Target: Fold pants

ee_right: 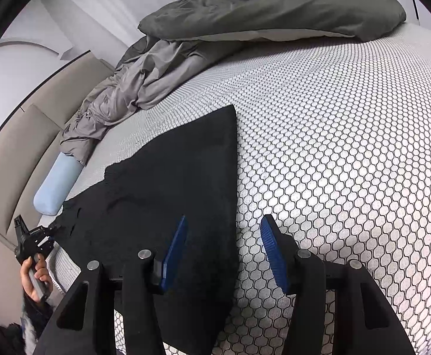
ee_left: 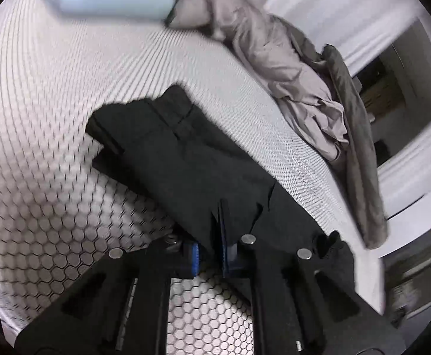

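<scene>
Black pants (ee_left: 180, 159) lie on the white honeycomb-patterned mattress (ee_left: 52, 118). In the left wrist view my left gripper (ee_left: 211, 254) is shut on an edge of the pants, with cloth bunched between the blue pads. In the right wrist view the pants (ee_right: 168, 189) lie flat, a pointed corner reaching away from me. My right gripper (ee_right: 222, 245) is open just above the pants' right edge; its left pad (ee_right: 175, 251) is over the cloth, its right pad over the mattress (ee_right: 348, 148). The left gripper (ee_right: 42, 236) shows at the far left, held by a hand.
A crumpled grey duvet (ee_right: 245, 20) lies along the far side of the bed, also in the left wrist view (ee_left: 289, 68). A light blue bolster (ee_right: 57, 183) lies by the beige headboard (ee_right: 14, 148). The bed edge is near the left gripper.
</scene>
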